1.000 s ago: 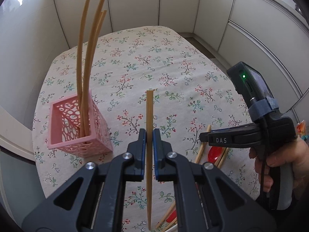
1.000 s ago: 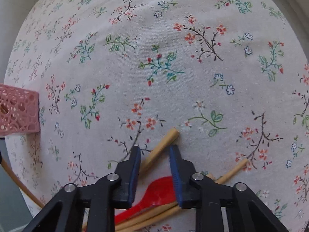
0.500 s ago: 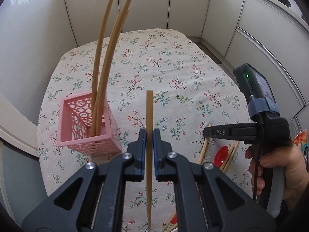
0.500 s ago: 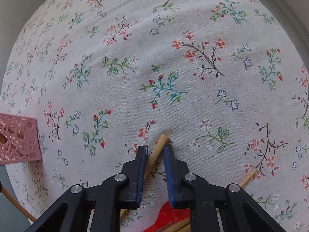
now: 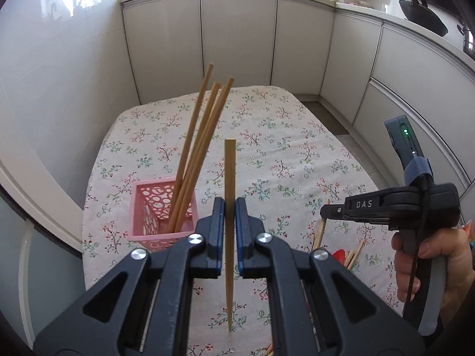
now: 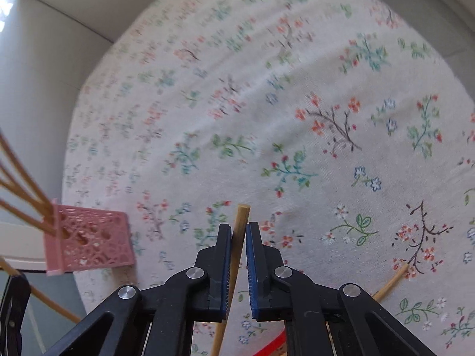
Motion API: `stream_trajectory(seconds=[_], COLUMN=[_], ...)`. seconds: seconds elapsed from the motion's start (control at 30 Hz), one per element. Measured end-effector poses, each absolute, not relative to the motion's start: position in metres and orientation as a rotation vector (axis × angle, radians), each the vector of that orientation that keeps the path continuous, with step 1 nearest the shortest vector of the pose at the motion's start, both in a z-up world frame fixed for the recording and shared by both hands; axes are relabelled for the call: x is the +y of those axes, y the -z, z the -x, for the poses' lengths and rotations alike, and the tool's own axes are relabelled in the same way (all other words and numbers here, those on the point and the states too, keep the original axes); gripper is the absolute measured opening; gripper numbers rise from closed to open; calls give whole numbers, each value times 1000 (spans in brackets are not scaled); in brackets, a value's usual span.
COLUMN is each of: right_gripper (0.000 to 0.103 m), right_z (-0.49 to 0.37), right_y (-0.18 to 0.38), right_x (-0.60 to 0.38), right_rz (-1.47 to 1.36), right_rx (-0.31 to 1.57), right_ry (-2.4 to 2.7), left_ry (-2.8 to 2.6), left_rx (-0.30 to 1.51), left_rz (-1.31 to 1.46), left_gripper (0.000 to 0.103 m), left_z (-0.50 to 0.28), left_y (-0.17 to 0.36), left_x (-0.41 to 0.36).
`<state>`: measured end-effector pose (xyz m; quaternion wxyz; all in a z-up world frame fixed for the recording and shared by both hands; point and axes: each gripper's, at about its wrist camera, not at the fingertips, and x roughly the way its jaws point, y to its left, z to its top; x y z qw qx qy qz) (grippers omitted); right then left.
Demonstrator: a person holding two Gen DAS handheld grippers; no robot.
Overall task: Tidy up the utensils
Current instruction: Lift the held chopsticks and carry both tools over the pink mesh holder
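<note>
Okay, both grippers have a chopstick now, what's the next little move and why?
Probably carry the left gripper and its chopstick over the pink basket, then lower it in. The basket sits just left of that gripper and already holds several chopsticks. The right gripper, shut on another chopstick, could follow.

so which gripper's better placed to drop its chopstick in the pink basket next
Left, probably. The left gripper holds its chopstick upright just beside the pink basket. The right gripper grips its chopstick farther across the tablecloth, over the leftover pile.
</note>
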<state>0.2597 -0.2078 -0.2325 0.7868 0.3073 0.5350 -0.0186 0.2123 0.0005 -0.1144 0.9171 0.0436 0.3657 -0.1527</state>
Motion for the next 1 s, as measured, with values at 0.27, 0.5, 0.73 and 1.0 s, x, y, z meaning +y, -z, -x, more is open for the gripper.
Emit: stream_trajectory(seconds=[0.27, 0.5, 0.73, 1.0], right_gripper=[7, 7, 7, 7], right_z=[-223, -204, -186, -186], right_y=[161, 103, 62, 55], right_x=[-195, -174, -167, -163], right_rz=[-523, -425, -378, -379], right_rx=[950, 736, 572, 553], right_ry=[-29, -53, -53, -66], left_ry=[296, 253, 167, 107], left_rx=[611, 431, 208, 187], left_rz=[-56, -23, 21, 14], left_gripper=[8, 8, 8, 8], left_z=[-192, -171, -156, -188], left_y=[82, 51, 25, 45], left_x=[8, 18, 42, 56])
